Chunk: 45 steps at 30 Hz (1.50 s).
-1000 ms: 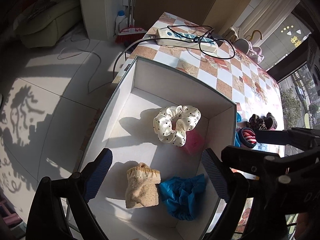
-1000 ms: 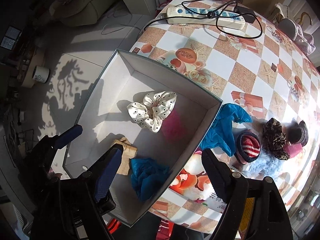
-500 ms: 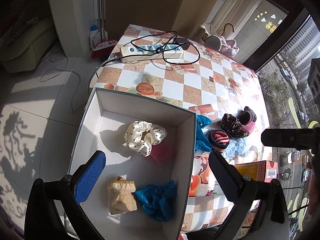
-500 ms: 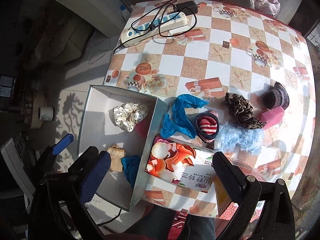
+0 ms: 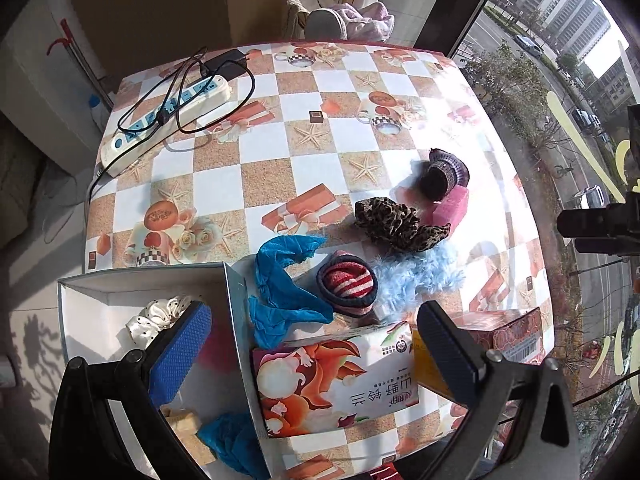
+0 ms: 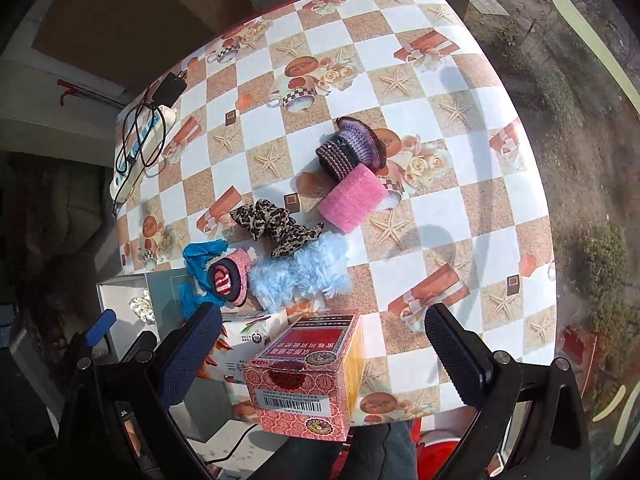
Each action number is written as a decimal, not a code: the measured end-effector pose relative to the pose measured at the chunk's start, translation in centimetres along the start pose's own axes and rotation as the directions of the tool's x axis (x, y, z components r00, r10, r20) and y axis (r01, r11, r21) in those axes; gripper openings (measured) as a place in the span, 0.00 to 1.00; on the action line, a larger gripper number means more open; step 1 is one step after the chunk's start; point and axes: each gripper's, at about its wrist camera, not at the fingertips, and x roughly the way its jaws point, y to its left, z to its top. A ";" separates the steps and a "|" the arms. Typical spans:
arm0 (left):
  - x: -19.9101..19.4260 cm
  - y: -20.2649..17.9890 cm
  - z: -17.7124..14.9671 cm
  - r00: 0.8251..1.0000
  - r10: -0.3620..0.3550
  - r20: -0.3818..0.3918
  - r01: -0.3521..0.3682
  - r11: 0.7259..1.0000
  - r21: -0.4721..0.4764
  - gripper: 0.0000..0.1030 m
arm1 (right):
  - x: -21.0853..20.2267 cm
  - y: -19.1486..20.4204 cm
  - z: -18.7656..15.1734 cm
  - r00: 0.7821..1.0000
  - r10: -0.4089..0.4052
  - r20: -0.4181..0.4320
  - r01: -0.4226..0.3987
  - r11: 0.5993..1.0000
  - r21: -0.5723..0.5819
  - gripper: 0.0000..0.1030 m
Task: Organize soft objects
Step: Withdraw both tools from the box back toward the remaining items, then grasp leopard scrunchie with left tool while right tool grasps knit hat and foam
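Left gripper [image 5: 312, 344] jaws wide, just opened, nothing between pads. Right gripper [image 6: 320, 356] likewise. Blue cloth [image 5: 280, 284], striped sock [image 5: 347, 284] on surface [image 5: 320, 152] beside box [image 5: 236, 300].

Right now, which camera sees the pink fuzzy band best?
The right wrist view: the pink fuzzy band lies whole and unblocked there. In the left wrist view it is smaller, washed by glare, partly behind the leopard scrunchie.

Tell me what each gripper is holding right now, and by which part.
Nothing is held. The left gripper and right gripper both hang open above the table, with no soft item between their pads.
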 end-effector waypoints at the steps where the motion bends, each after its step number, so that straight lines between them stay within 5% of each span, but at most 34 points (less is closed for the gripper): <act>1: 0.7 -0.7 0.7 1.000 -0.002 -0.013 0.002 1.000 0.011 1.00 | 0.4 -1.1 0.0 1.000 0.001 -0.009 0.000 1.000 0.021 0.99; 13: 11.8 -5.0 7.8 0.959 -0.153 -0.237 0.110 0.977 -0.184 1.00 | 5.2 -8.6 0.4 0.993 0.021 -0.113 -0.006 0.991 0.134 0.99; 18: 15.4 -5.8 8.6 0.937 -0.130 -0.323 0.063 0.976 -0.210 1.00 | 6.1 -8.6 3.3 0.996 0.032 -0.079 -0.022 0.992 0.122 0.99; 26: 17.9 -5.9 8.7 0.926 -0.071 -0.371 -0.023 0.970 -0.241 1.00 | 9.5 -5.6 11.2 0.999 0.052 -0.004 -0.051 0.995 0.085 0.99; 33: 19.3 -5.3 8.3 0.909 -0.027 -0.416 -0.087 0.963 -0.254 1.00 | 14.5 -3.0 14.2 0.997 0.025 -0.076 -0.025 1.000 0.004 0.99; 37: 20.3 -5.2 8.0 0.891 -0.033 -0.453 -0.088 0.966 -0.244 0.89 | 16.3 -2.2 14.2 0.994 -0.024 -0.108 0.019 0.999 -0.044 0.98; 40: 20.3 -5.8 8.0 0.886 -0.005 -0.465 -0.099 0.975 -0.197 0.84 | 16.5 -1.9 13.8 0.993 -0.049 -0.106 0.041 0.996 -0.074 0.76; 42: 19.8 -6.3 8.2 0.891 0.012 -0.454 -0.090 0.984 -0.152 0.67 | 16.3 -1.5 13.5 0.994 -0.045 -0.103 0.035 0.994 -0.102 0.67; 43: 19.5 -6.6 8.3 0.896 0.002 -0.443 -0.072 0.987 -0.142 0.49 | 16.1 -1.4 13.3 0.994 -0.047 -0.097 0.036 0.993 -0.113 0.64; 45: 18.7 -6.8 8.4 0.908 -0.029 -0.417 -0.033 0.990 -0.141 0.38 | 15.4 -1.3 12.8 0.996 -0.032 -0.079 0.023 0.994 -0.107 0.62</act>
